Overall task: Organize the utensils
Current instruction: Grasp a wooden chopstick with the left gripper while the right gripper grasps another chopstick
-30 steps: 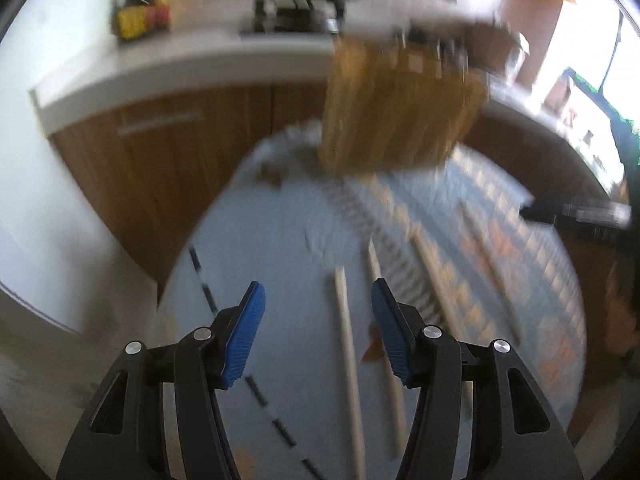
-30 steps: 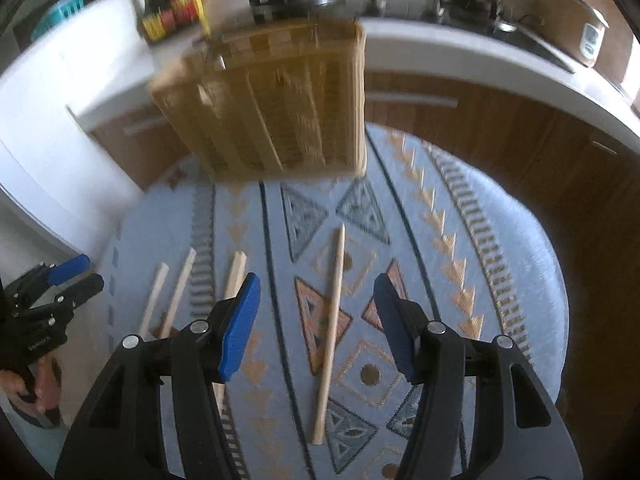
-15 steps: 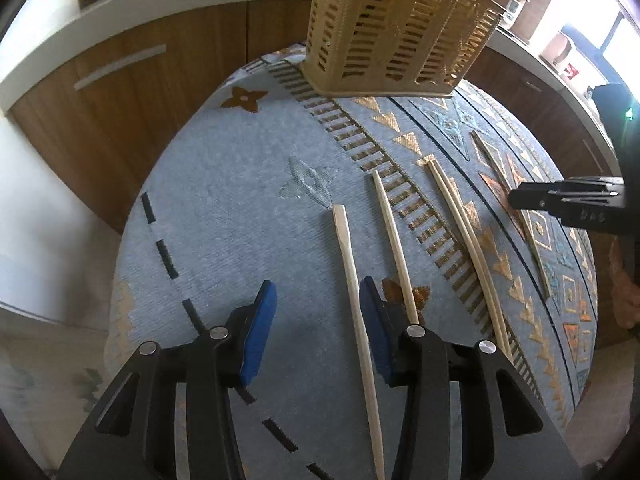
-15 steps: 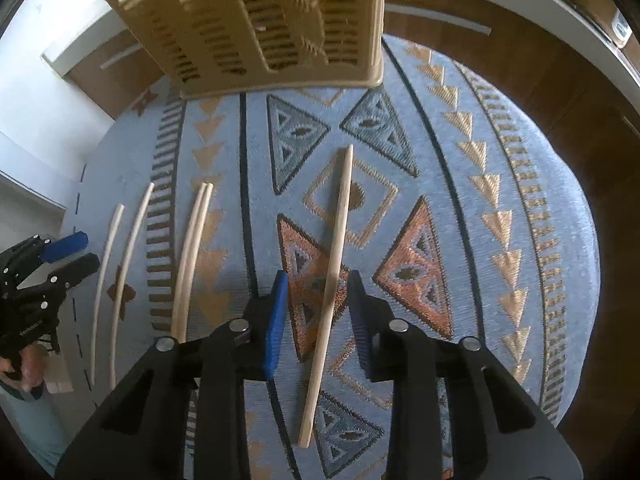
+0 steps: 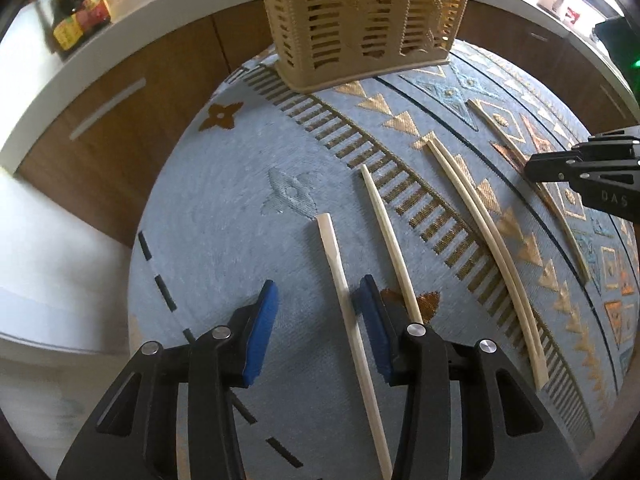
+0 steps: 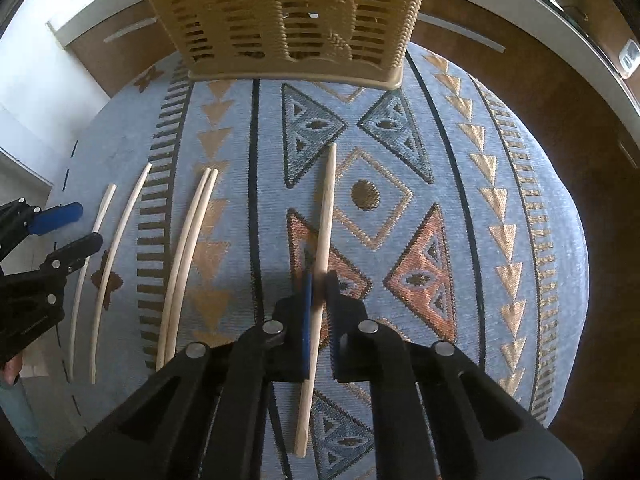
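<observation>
- Our right gripper is clamped on the rightmost chopstick, jaws pinched in tight, grip roughly two-thirds of the way down its length. Stick's far tip points toward the basket; near end sticks out below the jaws.
- Whether that chopstick is off the cloth or resting on it: cannot tell from our views.
- Our left gripper has its jaws spread wide, blue pads low over the cloth. The leftmost chopstick runs between them, lying just beside the right pad; contact unclear.
- Next one over, a second single chopstick, lies just outside the left gripper's right jaw.
- Further right, a pair of chopsticks lies side by side, touching along most of their length.
- All sticks roughly parallel, far tips toward the slotted tan basket, which stands upright at the far edge of the table, well apart from them.
- Surface is a round table under a blue patterned tablecloth.
- Behind: wood cabinets, white counter, a sauce bottle at far left.
</observation>
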### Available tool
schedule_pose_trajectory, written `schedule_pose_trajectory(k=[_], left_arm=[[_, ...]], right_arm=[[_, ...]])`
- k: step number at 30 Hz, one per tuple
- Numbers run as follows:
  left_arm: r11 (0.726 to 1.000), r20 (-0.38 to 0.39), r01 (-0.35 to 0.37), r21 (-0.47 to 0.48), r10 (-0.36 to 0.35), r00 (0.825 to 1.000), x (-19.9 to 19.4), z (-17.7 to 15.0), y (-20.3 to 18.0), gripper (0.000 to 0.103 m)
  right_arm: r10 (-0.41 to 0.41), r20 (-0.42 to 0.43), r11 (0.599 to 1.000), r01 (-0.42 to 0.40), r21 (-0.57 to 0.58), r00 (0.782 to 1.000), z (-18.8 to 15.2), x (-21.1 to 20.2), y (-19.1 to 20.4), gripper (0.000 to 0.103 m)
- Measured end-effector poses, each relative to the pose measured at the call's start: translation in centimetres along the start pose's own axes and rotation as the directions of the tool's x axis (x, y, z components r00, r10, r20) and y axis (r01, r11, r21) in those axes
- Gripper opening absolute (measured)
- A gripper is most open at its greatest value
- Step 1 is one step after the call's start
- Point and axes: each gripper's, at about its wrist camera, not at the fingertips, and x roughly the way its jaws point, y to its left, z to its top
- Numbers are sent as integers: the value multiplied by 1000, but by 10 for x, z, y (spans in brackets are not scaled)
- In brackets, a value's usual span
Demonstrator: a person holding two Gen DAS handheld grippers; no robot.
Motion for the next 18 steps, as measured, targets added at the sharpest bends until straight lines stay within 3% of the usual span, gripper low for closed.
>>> schedule_pose_trajectory(k=[2,3,4,7,10,18], left_arm=[[1000,2,2,5,-2,1000,-1,0,-1,28],[1000,6,-12,14,12,1000,-1,0,-3,12],[1000,7,-20,17,20,1000,-1,0,-4,6],[1000,20,-4,-7,4,1000,-2,0,-2,4],[994,48,72,-78,-69,996,-2,-3,15,4],[974,182,131,-188,-96,979,-27,-4,41,4]], right_arm=[[5,5,1000,-5,-1,1000,1,0,1,5],[13,8,1000,-13,-3,1000,2,0,1,5],[19,10,1000,-19,-5,1000,1,-3,0,5],[31,26,999,-30,-15,999,-1,-6,-2,5],[37,35,999,-37,-15,999,-3,-12,-15,5],[56,55,998,-57,18,997,-9,-28,-43,5]])
